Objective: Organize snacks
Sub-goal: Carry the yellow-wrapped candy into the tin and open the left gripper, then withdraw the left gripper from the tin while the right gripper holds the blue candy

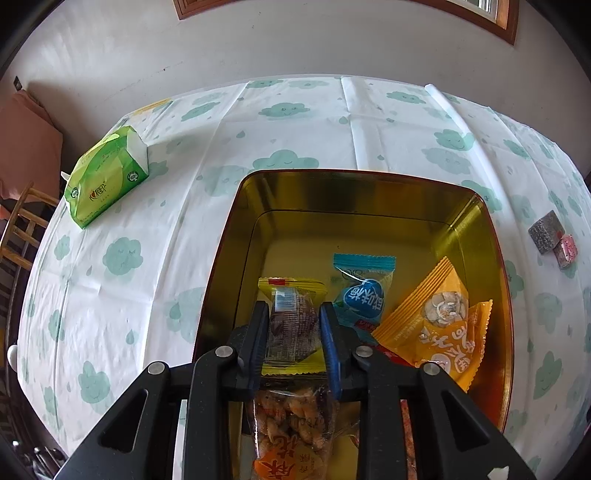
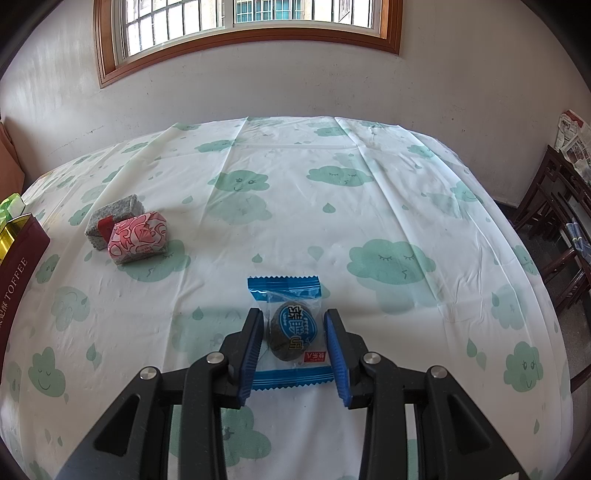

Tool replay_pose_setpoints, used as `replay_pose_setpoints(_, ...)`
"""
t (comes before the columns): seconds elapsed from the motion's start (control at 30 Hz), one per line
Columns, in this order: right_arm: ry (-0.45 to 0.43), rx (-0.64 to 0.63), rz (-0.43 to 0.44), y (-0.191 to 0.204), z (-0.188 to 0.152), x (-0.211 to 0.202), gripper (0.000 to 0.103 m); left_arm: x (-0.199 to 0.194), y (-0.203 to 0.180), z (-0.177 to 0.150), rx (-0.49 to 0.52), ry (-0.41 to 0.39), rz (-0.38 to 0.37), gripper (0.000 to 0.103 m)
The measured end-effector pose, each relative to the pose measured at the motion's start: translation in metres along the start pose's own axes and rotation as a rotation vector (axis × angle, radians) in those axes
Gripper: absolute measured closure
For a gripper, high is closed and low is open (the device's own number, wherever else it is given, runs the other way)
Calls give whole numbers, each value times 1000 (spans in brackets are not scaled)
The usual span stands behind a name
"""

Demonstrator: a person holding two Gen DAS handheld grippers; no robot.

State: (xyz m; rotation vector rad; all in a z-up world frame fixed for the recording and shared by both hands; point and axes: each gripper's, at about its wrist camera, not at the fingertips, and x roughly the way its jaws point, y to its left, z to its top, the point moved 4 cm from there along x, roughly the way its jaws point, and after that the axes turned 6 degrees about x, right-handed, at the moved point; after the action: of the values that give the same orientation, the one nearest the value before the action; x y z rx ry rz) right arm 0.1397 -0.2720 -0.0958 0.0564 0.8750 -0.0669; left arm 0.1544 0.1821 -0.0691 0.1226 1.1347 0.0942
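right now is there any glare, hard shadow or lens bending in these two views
Left wrist view: the gold inside of the tin throws bright glare on its far wall, and the fisheye bulges the tablecloth into a dome. Right wrist view: the window is bright, shadows on the cloth are soft, and the blue plum packet reads sharp.
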Motion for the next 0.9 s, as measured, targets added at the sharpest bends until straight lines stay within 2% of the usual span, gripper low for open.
replay_pose_setpoints(0.2, 0, -1, -1, 0, 0, 0, 67, 0, 0, 0, 2, -2, 0, 75)
replay_pose_setpoints(0.43, 0, -1, -1, 0, 0, 0, 67, -11, 0, -1, 0, -15, -5, 63)
replay_pose_setpoints(0.47, 0, -1, -1, 0, 0, 0, 67, -15, 0, -1, 2, -20, -3, 59)
replay_pose_setpoints(0.73, 0, -2, -2, 0, 0, 0, 67, -46, -10, -8, 14, -85, -13, 53)
replay_pose_setpoints(0.9, 0, -2, -2, 1, 0, 0, 67, -63, -14, -20, 17, -121, 8, 51)
